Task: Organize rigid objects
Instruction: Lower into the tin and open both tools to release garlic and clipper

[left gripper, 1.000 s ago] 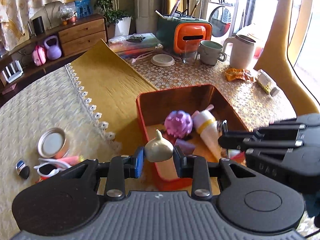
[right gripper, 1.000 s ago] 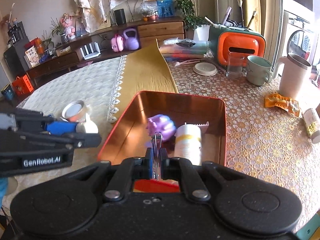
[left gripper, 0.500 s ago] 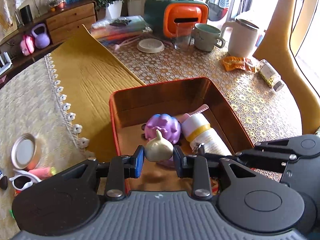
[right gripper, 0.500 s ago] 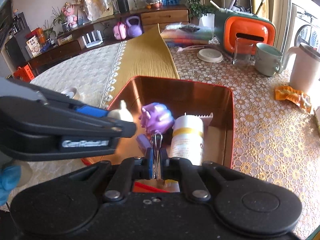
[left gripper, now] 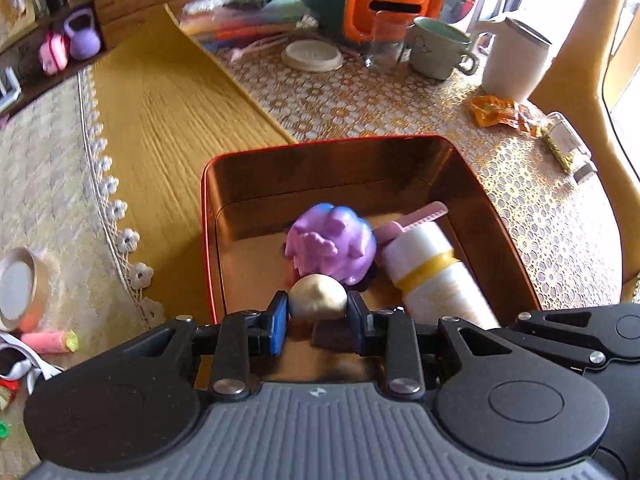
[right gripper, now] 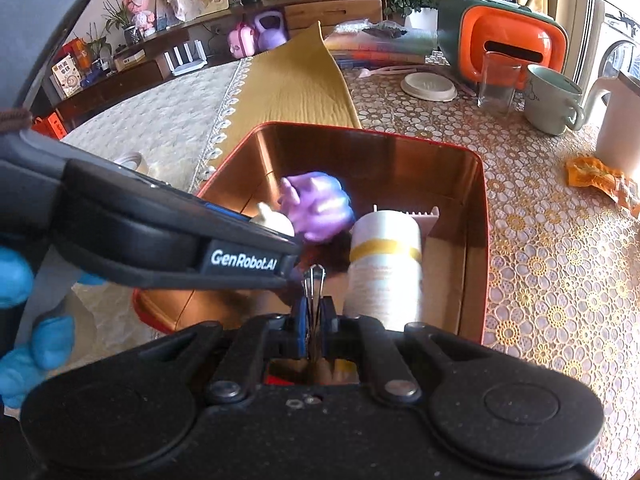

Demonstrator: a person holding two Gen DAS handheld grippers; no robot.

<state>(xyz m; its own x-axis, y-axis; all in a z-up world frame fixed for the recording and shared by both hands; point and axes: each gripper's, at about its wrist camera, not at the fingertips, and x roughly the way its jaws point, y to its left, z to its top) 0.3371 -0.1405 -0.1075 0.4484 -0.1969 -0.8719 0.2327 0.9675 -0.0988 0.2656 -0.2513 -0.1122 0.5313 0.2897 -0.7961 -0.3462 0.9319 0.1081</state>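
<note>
the left gripper (left gripper: pixel 318 312) pinches a garlic bulb (left gripper: pixel 318 298) over the red tin (left gripper: pixel 504 216), beside the purple toy (left gripper: pixel 332 242). the right gripper (right gripper: pixel 315 320) is pressed together on a metal clip (right gripper: pixel 315 280).

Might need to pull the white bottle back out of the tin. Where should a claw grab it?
Grip the white bottle across its round body near the yellow band, coming from above. It lies on its side along the tin's right wall, with the purple toy at its left, so an end-on approach is blocked.
</note>
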